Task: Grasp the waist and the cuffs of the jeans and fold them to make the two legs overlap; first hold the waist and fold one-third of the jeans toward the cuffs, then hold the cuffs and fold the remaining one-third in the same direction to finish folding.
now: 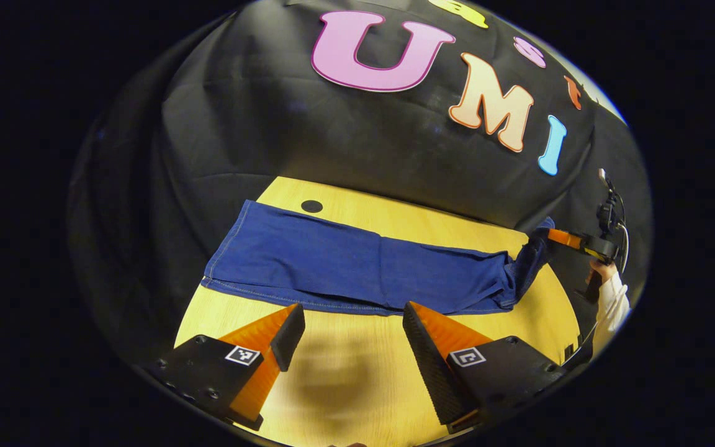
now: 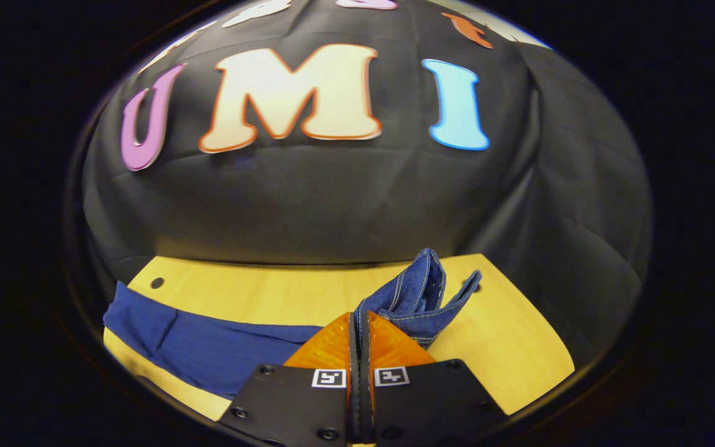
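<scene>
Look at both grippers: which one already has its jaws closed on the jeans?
The right gripper: its jaws are pressed together on a lifted end of the jeans. The left gripper hangs open above the bare table.

No readable writing on anything here.
Small square black-and-white code tags (image 1: pixel 242 355) sit on each tool body; they carry patterns, not words or numbers.

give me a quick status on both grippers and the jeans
Left hand-held gripper open, hovering over bare table. Right hand-held gripper shut on jeans' end, lifting it. Rest of jeans flat, legs overlapped. Nothing in the way.
</scene>
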Demonstrator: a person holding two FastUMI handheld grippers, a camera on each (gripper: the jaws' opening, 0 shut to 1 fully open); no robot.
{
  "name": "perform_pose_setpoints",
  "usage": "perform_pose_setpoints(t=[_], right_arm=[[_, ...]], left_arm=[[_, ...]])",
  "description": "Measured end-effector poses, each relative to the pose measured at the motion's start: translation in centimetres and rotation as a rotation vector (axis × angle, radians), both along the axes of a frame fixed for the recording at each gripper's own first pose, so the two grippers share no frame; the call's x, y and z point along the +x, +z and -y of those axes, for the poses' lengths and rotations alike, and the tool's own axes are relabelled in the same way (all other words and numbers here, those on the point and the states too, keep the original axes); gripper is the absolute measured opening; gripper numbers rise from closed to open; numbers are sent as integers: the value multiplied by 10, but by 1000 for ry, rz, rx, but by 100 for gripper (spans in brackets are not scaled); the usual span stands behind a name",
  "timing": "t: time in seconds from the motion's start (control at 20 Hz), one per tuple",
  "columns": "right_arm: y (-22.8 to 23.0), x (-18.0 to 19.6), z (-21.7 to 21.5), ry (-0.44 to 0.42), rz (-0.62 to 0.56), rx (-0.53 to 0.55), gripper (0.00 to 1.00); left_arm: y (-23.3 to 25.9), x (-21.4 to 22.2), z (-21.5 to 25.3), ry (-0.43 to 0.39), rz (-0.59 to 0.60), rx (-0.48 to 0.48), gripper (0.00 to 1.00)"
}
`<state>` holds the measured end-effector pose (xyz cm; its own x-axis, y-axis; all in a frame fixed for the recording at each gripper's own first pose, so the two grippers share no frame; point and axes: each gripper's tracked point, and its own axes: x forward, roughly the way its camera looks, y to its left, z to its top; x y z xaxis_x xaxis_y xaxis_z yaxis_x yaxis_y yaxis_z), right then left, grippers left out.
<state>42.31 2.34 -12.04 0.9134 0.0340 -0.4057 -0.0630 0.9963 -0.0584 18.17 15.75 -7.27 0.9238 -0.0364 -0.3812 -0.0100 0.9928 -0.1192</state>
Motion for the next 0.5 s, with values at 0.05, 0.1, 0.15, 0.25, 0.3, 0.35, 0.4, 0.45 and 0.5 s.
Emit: perform_pose_setpoints(t=[0.05, 0.1, 0.15, 0.25, 0.3, 0.35, 0.4, 0.45, 0.5], right_arm=[[0, -2, -24, 38, 6, -17, 2], [-3, -4, -47, 69, 15, -38, 2], [-2, -6, -72, 103, 27, -44, 2], [11, -11, -129, 188, 88, 20, 2], [15, -14, -161, 233, 102, 35, 0], [11, -17, -191, 280, 105, 35, 2], [-5, -21, -214, 322, 80, 41, 2], [-26, -31, -233, 353, 27, 59, 2], [-37, -42, -246, 375, -15, 66, 2]], left_arm=[[-1, -2, -4, 7, 0, -3, 95], [-1, -4, -7, 15, -1, -9, 95], [-1, -6, -11, 22, 3, -16, 95], [1, -9, -18, 41, 11, -26, 95], [0, -11, -23, 53, 12, -30, 95], [-1, -12, -27, 66, 12, -36, 95], [-3, -15, -30, 78, 10, -44, 95], [-3, -20, -34, 88, 11, -51, 95], [-3, -24, -36, 96, 16, -53, 95]])
